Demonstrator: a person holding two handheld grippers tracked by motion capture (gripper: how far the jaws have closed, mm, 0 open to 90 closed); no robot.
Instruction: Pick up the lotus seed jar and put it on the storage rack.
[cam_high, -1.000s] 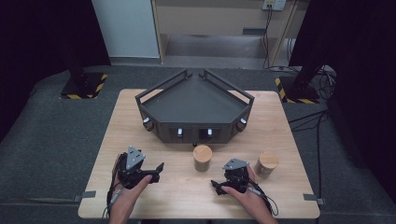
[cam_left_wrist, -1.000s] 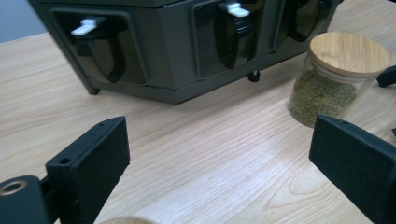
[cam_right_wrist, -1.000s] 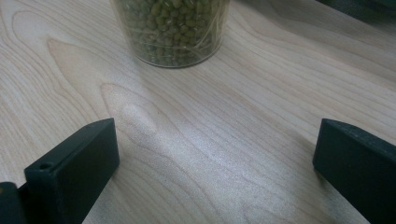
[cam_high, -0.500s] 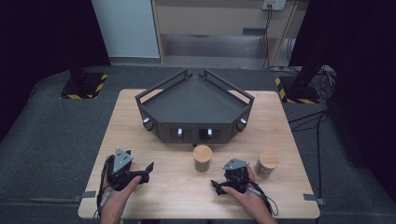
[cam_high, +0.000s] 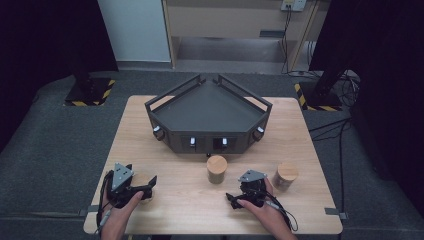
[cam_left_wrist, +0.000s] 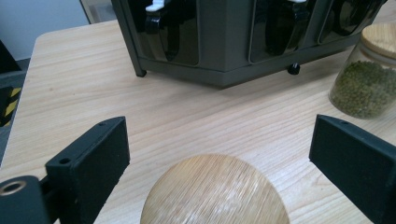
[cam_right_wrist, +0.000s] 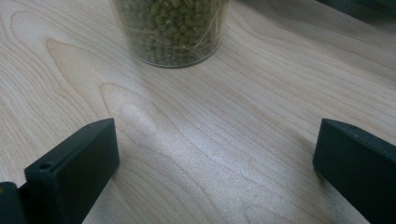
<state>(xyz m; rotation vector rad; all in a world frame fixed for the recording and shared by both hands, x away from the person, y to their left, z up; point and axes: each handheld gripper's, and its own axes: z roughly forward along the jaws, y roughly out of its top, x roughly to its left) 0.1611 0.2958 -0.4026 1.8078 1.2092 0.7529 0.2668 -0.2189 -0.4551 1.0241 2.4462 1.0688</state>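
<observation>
Two grippers sit low over the wooden table (cam_high: 180, 210), and we've got both with jaws wide apart, gripping nothing. The left gripper (cam_high: 142, 188) hangs at the near left corner, right over a jar with a round wooden lid (cam_left_wrist: 215, 191); in the left gripper view that lid sits between the jaws, touching neither. The right gripper (cam_high: 231, 197) rests near the front edge, pointing left, with bare wood between its jaws and a glass jar of green beans (cam_right_wrist: 172, 29) just ahead. That bean jar (cam_high: 216, 168) stands in front of the dark angled rack (cam_high: 207, 117). Another lidded jar (cam_high: 286, 175) stands just beside the right hand (cam_high: 260, 207).
</observation>
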